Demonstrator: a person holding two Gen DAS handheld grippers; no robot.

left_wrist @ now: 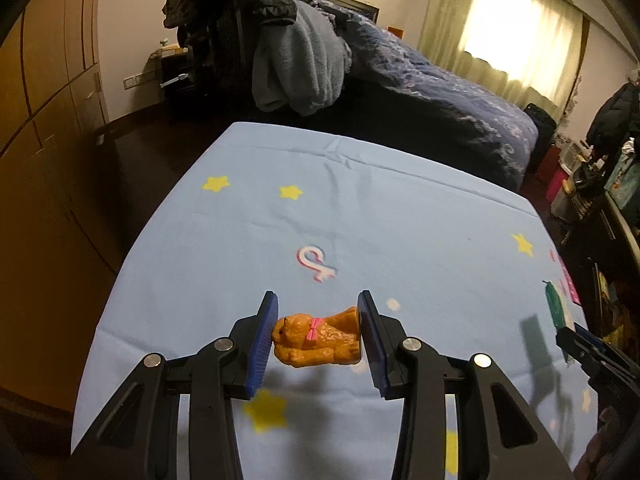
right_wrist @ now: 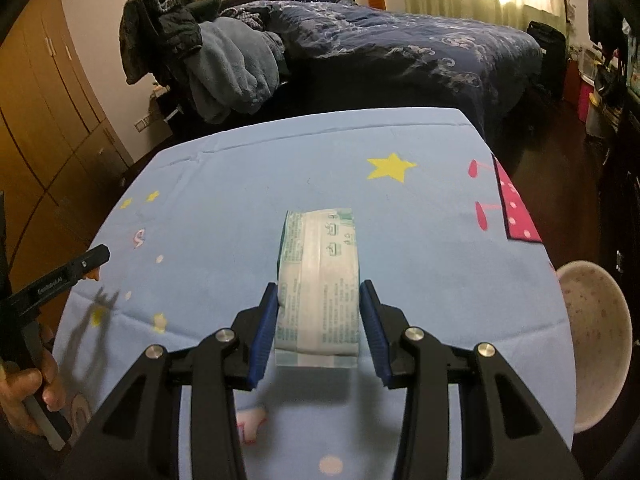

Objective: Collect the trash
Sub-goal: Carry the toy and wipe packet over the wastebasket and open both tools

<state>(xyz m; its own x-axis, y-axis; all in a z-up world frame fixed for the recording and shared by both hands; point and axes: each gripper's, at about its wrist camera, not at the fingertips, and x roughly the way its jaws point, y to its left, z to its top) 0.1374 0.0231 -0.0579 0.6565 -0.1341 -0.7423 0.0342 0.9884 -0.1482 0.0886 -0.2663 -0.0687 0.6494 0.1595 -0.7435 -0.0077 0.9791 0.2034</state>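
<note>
The tabletop wears a light blue cloth printed with yellow stars, small pale dots and pink shapes, with a few creases running across its far part. A pink dotted patch of the print sits at the right edge. An orange toy bear with a pink bow is at the near middle, lying on its side; whether it touches the cloth cannot be told. A white and green packet lies lengthwise toward the right. A speckled white bowl shows just past the right edge.
</note>
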